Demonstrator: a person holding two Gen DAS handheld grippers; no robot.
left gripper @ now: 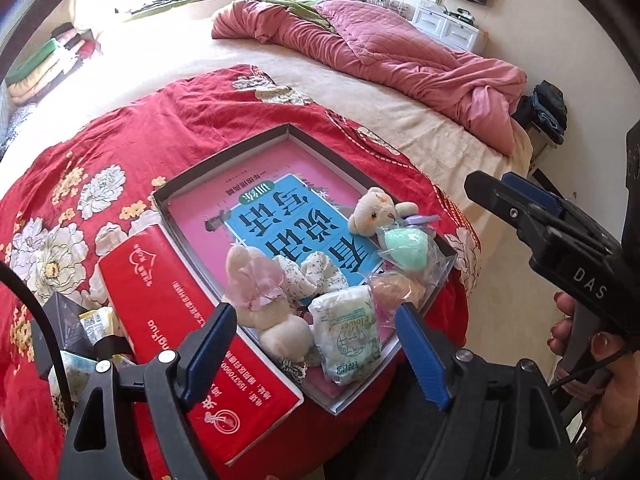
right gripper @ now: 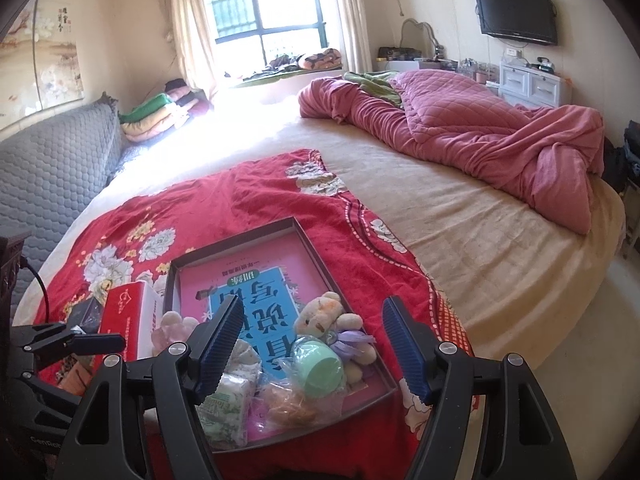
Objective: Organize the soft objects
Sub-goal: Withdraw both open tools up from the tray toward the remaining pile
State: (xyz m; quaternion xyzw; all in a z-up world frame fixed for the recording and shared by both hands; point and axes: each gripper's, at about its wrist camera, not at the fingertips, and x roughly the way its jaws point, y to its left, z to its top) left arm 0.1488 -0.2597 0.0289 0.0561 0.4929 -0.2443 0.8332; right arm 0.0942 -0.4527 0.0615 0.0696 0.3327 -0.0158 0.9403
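A shallow box (left gripper: 288, 130) (right gripper: 240, 236) lies on the red floral blanket, with a pink and blue book as its floor. At its near end lie a bunny plush with a pink bow (left gripper: 260, 292) (right gripper: 176, 324), a cream bear plush (left gripper: 374, 210) (right gripper: 320, 316), a bagged green sponge (left gripper: 402, 246) (right gripper: 320, 364), a bagged orange sponge (left gripper: 394, 286) (right gripper: 288, 404), a tissue pack (left gripper: 346, 330) (right gripper: 228, 404) and a floral cloth (left gripper: 316, 276). My left gripper (left gripper: 315, 310) (right gripper: 96, 340) hangs open above the tissue pack, holding nothing. My right gripper (right gripper: 313, 304) (left gripper: 488, 184) stands open over the box, empty.
A red tissue box (left gripper: 168, 300) (right gripper: 128, 316) lies against the box's left side, with a black bag of packets (left gripper: 92, 328) beyond it. A pink quilt (left gripper: 400, 52) is bunched at the far right of the bed. Folded blankets (left gripper: 48, 60) are stacked far left. A hand (left gripper: 580, 340) grips the right tool.
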